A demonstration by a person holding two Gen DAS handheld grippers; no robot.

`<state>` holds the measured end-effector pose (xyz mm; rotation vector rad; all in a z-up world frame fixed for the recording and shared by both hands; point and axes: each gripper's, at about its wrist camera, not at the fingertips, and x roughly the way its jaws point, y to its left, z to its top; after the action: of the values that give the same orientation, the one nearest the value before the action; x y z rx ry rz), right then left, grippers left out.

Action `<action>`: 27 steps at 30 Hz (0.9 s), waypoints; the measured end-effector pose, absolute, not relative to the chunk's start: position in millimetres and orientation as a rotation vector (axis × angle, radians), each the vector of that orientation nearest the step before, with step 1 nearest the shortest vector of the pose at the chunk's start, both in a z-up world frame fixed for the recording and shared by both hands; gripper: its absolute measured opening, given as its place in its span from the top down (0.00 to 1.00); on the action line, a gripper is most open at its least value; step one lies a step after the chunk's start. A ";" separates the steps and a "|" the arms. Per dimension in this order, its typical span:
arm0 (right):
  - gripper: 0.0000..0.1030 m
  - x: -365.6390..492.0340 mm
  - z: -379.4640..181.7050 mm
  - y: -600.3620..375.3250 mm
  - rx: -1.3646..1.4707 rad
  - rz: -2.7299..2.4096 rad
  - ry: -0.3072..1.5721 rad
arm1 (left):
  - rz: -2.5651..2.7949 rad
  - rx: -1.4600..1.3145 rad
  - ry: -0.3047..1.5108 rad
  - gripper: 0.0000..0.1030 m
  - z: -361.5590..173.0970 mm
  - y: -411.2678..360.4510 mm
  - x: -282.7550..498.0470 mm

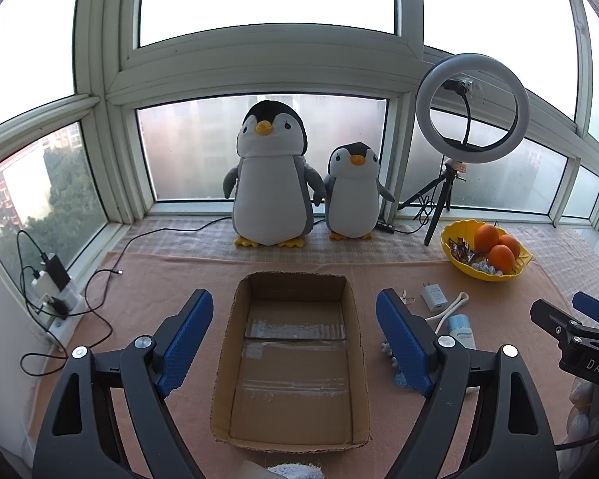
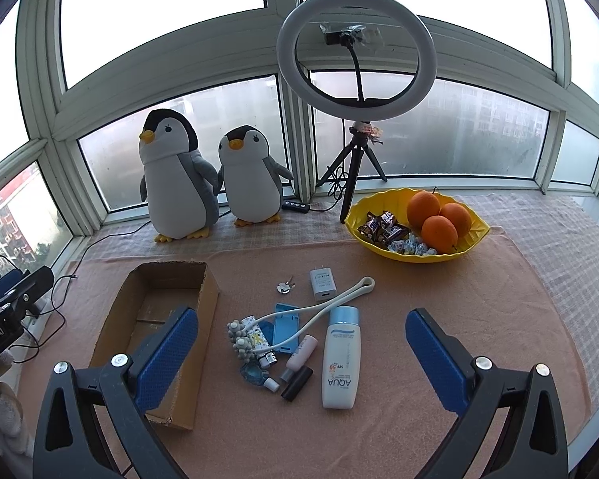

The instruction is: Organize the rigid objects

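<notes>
An empty cardboard box [image 1: 259, 445] [image 2: 207, 311] lies open on the pink cloth. My left gripper [image 1: 295, 343] hovers open above it, fingers either side of the box. My right gripper [image 2: 301, 353] is open over a pile of small items: a white sunscreen bottle [image 2: 339, 363], a white charger plug [image 2: 322, 283], a white flexible loop holder [image 2: 331, 299], a blue case [image 2: 286, 325], a small pink bottle [image 2: 301, 353], a black tube [image 2: 297, 383], a beaded piece [image 2: 239, 337] and a round metal keyring [image 2: 283, 287]. Nothing is held.
Two plush penguins [image 1: 273, 175] [image 1: 353, 195] stand at the window. A ring light on a tripod [image 2: 357, 56] and a yellow bowl [image 2: 379, 247] with oranges and sweets sit at the back right. A power strip with cables [image 1: 54, 291] lies at the left edge.
</notes>
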<state>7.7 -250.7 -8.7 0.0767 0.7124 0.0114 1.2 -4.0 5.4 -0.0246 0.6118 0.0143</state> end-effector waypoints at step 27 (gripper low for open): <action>0.00 11.9 -17.9 -251.0 0.080 0.010 0.741 | 0.039 -0.026 0.648 0.18 -7.0 8.6 8.3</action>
<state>11.9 -251.0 -17.9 0.0805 0.7412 0.0099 8.3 8.6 -7.0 -0.0257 0.6479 0.0391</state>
